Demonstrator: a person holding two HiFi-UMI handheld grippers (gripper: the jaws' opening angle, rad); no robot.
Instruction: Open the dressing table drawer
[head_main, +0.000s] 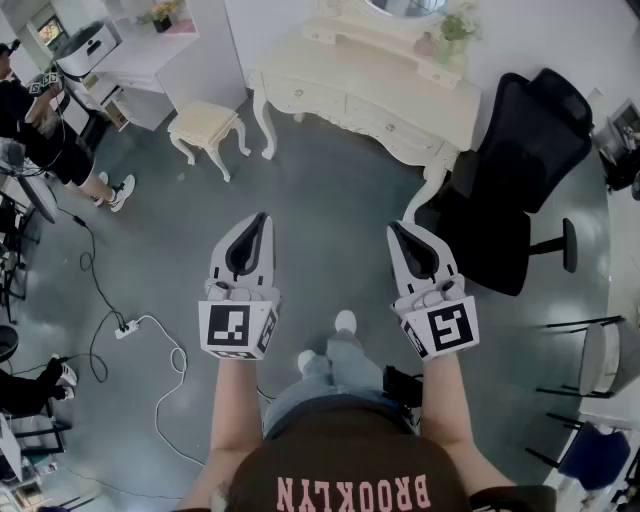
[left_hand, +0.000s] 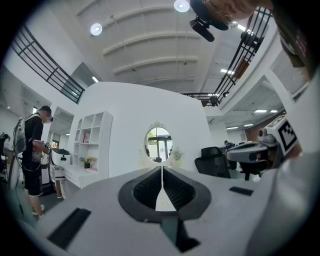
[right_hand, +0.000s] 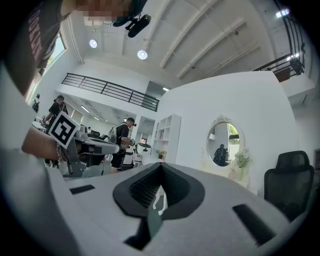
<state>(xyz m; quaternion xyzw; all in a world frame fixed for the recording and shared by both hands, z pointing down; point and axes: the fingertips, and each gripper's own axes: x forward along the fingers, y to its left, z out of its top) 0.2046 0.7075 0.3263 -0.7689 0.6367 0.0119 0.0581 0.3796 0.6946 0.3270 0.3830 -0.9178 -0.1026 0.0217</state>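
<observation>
The left gripper (head_main: 262, 220) and right gripper (head_main: 395, 230) had their fingers squeezed together, holding nothing, well apart from the dressing table (head_main: 380, 70).

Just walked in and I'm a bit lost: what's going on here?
A person stands facing a cream dressing table, which is some way ahead, with a gripper in each hand. The left gripper and right gripper are held level, jaws together, with nothing between them. The drawers look closed, and neither gripper touches them. A stool stands left of the table and a black office chair stands to its right.
</observation>
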